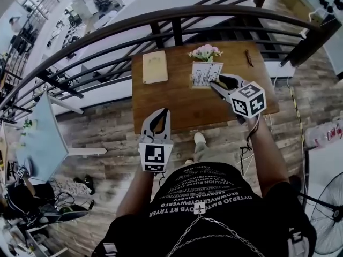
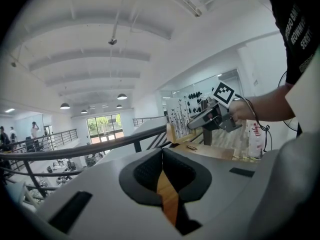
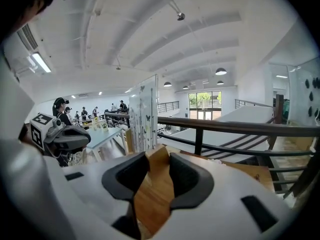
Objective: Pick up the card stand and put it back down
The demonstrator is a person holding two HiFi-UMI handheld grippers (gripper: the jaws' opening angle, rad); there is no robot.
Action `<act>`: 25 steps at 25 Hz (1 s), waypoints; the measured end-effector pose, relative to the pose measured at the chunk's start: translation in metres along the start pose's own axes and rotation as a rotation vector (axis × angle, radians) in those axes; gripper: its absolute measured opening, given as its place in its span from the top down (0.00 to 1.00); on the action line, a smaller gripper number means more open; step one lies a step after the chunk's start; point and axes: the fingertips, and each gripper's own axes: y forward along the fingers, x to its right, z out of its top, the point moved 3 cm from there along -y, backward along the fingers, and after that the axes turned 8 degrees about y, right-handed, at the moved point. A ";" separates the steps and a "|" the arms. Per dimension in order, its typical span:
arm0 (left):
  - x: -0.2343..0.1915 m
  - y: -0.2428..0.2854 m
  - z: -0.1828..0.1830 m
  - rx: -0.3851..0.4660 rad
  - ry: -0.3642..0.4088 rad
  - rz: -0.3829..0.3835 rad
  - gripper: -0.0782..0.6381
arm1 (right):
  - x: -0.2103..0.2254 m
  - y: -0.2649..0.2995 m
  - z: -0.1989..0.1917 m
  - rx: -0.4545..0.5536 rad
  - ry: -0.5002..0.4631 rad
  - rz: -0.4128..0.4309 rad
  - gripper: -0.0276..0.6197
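The card stand (image 1: 206,74) is a wooden block with an upright printed card, at the back middle of the brown table (image 1: 177,103). My right gripper (image 1: 213,84) reaches it from the right and is shut on it. In the right gripper view the wooden base (image 3: 152,184) sits between the jaws, with the clear card (image 3: 143,116) rising just past the right gripper (image 3: 159,156). My left gripper (image 1: 166,111) hovers over the table's near edge, well left of the stand. Its fingertips meet, with nothing held. In the left gripper view the left gripper (image 2: 161,154) shows only table wood behind it.
A tan booklet (image 1: 155,67) lies at the table's back left. Pink flowers (image 1: 205,51) stand just behind the stand, and a small dark object (image 1: 248,58) lies at the back right. A dark railing (image 1: 177,20) curves behind the table. A fan (image 1: 329,218) is at lower right.
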 end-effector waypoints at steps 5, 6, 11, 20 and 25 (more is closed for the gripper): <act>0.003 -0.005 -0.001 0.000 -0.002 -0.009 0.85 | -0.001 -0.005 0.002 0.012 -0.005 -0.014 0.73; 0.003 -0.006 -0.001 0.002 -0.005 -0.006 0.85 | -0.001 -0.006 0.002 0.011 -0.006 -0.015 0.73; 0.001 -0.005 -0.010 -0.009 -0.026 0.003 0.85 | 0.000 -0.001 -0.006 -0.004 -0.011 -0.012 0.73; 0.005 0.011 -0.012 -0.044 -0.031 -0.004 0.85 | 0.024 0.015 -0.030 -0.028 0.021 -0.004 0.73; -0.001 0.025 -0.013 -0.063 -0.034 0.012 0.85 | 0.050 0.029 -0.057 -0.050 0.070 -0.004 0.73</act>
